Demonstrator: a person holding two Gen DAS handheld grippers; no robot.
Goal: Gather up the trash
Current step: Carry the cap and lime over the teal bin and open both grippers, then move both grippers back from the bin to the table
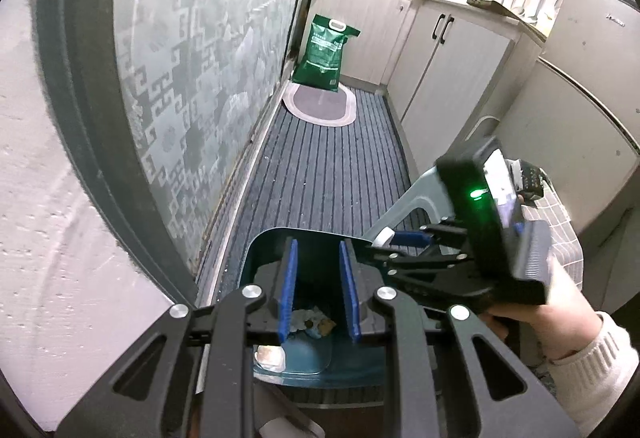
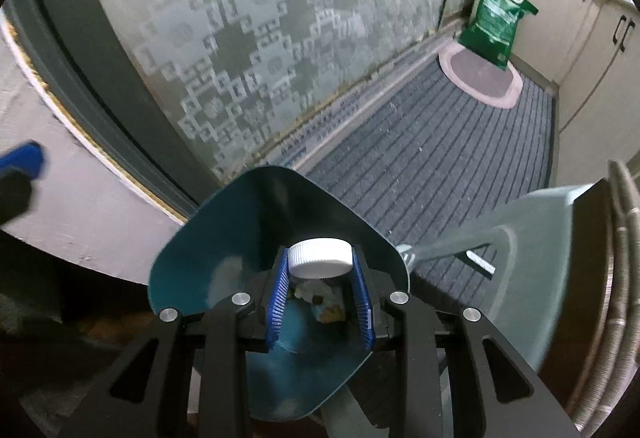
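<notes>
The right gripper (image 2: 320, 280) is clamped on a white bottle cap (image 2: 320, 258), its blue pads (image 2: 280, 294) pressing the ridged rim from both sides near the fingertips, and it hangs right over the mouth of the teal bin (image 2: 224, 238). In the left wrist view the same cap (image 1: 383, 237) shows as a white sliver at the tips of that gripper, held in a person's hand (image 1: 548, 322) in a pale knitted sleeve. The step in hand looks like the drop, and to do it well the cap should be let go only while it sits over the open middle of the bin, not over the sloping rim, where it could bounce out onto the mat. Pointing the fingers well down and opening them smoothly should let it fall flat onto the crumpled scraps (image 2: 320, 300) already lying at the bottom. The left gripper (image 1: 319, 290) also points into the bin, its jaws standing a little apart with nothing between them; it is best kept clear of the right one, since the two are close together over the same opening. A grey plastic stool (image 2: 516, 258) stands just beside the bin on the right, so the hand should not swing that way. Beyond lies the striped floor mat (image 2: 440, 158) running along the frosted patterned glass door (image 2: 260, 38), then a small oval rug (image 2: 480, 74) with a green sack (image 2: 496, 26) standing at its far end, near the kitchen cabinets (image 1: 452, 70).
</notes>
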